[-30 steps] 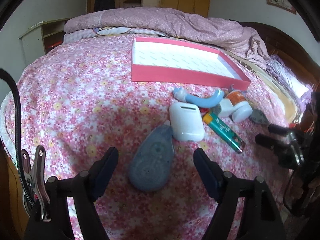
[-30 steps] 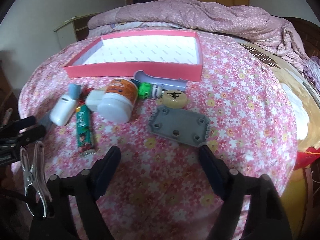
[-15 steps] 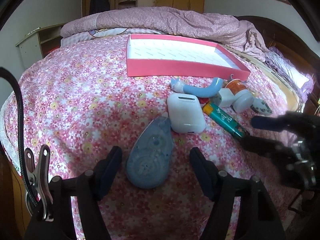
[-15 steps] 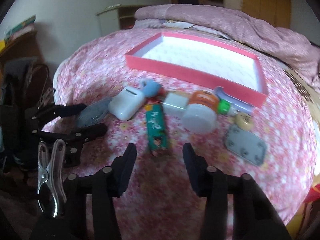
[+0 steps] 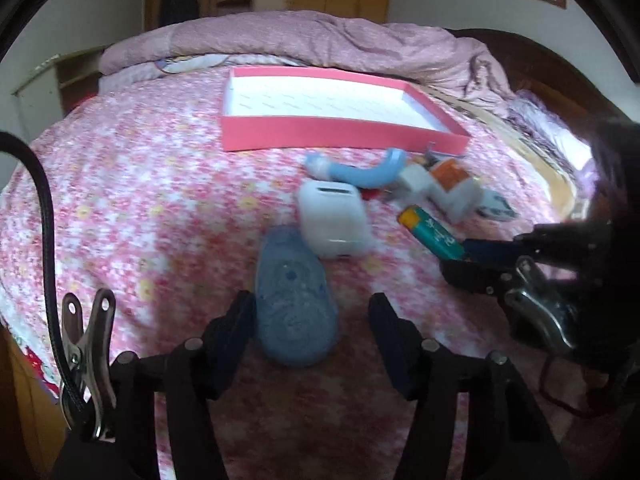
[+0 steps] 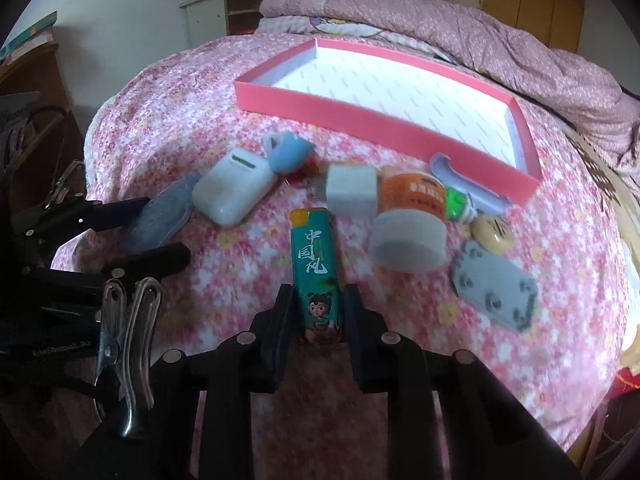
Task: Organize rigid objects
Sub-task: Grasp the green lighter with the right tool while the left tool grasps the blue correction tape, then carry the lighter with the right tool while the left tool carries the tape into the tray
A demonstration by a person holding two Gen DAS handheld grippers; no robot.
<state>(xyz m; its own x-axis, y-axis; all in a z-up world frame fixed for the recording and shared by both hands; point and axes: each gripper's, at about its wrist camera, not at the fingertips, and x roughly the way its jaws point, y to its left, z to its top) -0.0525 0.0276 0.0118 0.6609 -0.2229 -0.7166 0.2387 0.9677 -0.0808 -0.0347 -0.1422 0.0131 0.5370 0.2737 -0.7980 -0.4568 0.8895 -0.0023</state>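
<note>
On the flowered bed [image 5: 120,208], the left gripper [image 5: 312,316] stands spread apart around a blue-grey teardrop tape dispenser [image 5: 294,308], its left finger just beside it, the right one apart. Touching the dispenser's tip lies a white earbud case [image 5: 334,220], with a curved blue piece [image 5: 360,172] behind. Further right, the right gripper [image 6: 318,308] is clenched on the lower end of a teal lighter [image 6: 314,268]. A white jar with an orange label [image 6: 410,224] and a grey plate [image 6: 494,288] lie right of it; the pink tray [image 6: 360,112] sits behind them.
</note>
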